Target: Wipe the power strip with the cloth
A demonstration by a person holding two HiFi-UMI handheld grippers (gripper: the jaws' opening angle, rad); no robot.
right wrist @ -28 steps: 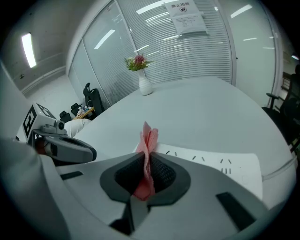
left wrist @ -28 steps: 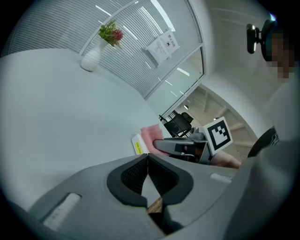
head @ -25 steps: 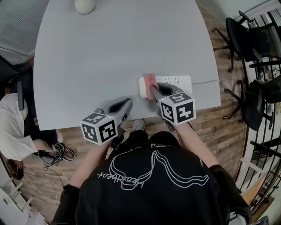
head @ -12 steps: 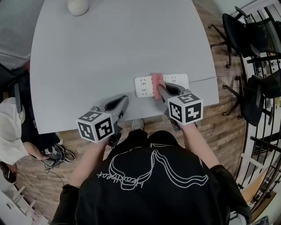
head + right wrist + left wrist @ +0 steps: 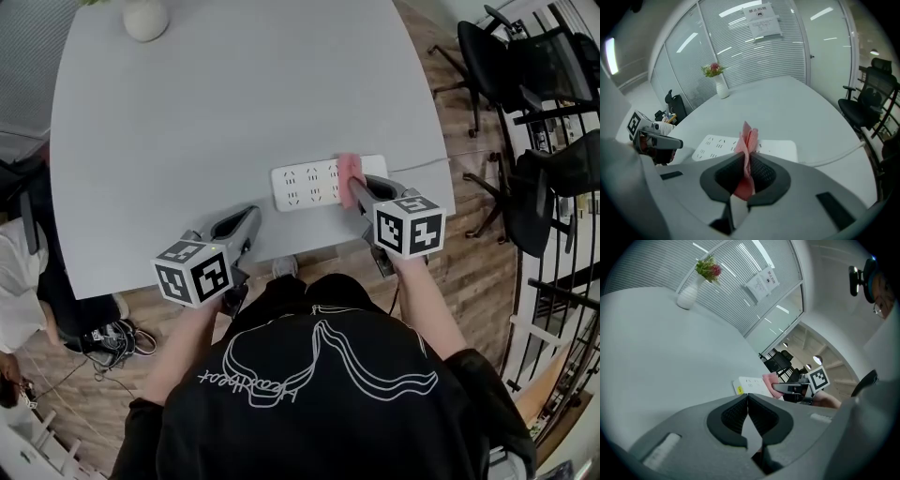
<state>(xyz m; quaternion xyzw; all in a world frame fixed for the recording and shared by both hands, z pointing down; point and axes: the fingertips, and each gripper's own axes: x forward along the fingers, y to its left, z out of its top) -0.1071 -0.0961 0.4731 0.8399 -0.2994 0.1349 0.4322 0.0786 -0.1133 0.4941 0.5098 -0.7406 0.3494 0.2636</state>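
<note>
My right tool [image 5: 356, 192] pinches the cloth [image 5: 351, 171] on the strip [image 5: 307, 184] (lying crosswise, cable [image 5: 420, 165] exiting rightward); left tool [image 5: 246, 217] closed, empty.

We saw that the cloth [image 5: 351, 172] was pink and the power strip [image 5: 305, 185] white. The table [image 5: 234, 103] was pale grey, and our marker cubes [image 5: 192, 272] bore black-and-white squares.

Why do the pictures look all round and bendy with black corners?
Left gripper view: a wide-angle lens bends the blinds into arcs and leaves the corners black. Right gripper view: the same bending, so the table looks domed, and the light strips glare white. Head view: milder, but the railing at the right edge bows.
</note>
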